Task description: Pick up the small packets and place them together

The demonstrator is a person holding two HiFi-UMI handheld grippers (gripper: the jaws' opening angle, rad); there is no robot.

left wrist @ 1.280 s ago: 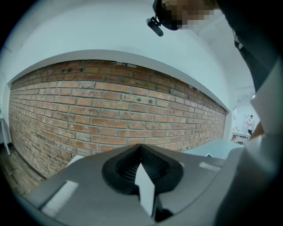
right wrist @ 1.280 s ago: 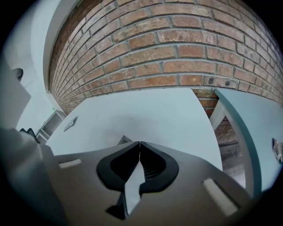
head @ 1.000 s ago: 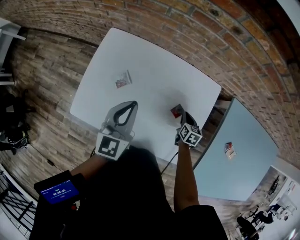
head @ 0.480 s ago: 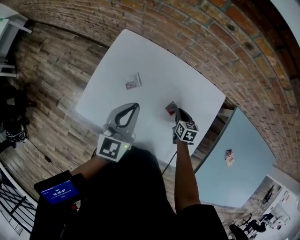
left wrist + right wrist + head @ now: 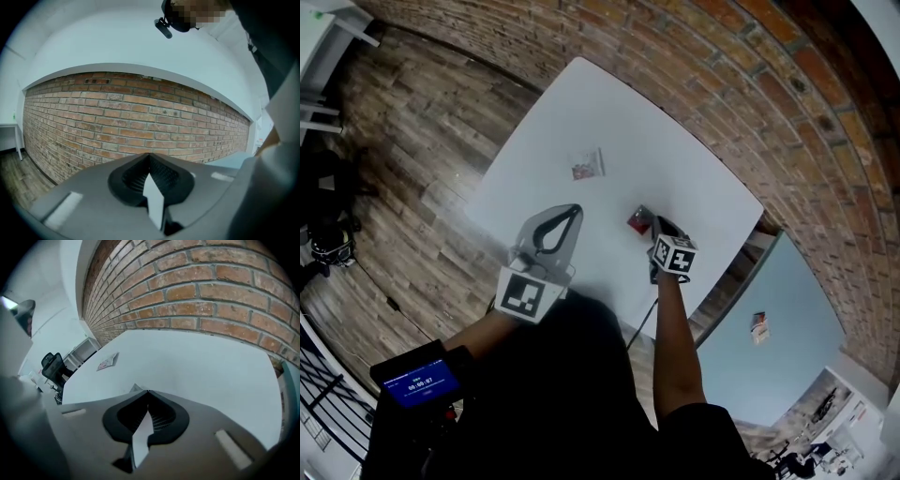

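On the white table (image 5: 675, 150) lies a small pale packet with a red print (image 5: 587, 165), also seen in the right gripper view, where the packet (image 5: 107, 361) lies far to the left. My right gripper (image 5: 657, 223) is shut on the edge of a small red packet (image 5: 637, 221), to the right of the pale one. Only a corner of that held packet (image 5: 135, 388) peeks past the right gripper (image 5: 147, 391). My left gripper (image 5: 572, 209) hovers shut and empty near the table's front edge. In its own view the left gripper (image 5: 150, 154) faces the brick wall.
A brick wall (image 5: 750, 84) runs along the table's far side. A light blue table (image 5: 769, 281) stands to the right with another small packet (image 5: 757, 323) on it. Wooden floor (image 5: 403, 141) lies to the left. An office chair (image 5: 50, 365) stands beyond the table.
My right gripper has carried the red packet leftward, closer to the pale packet. The left gripper has stayed about where it was, still shut.
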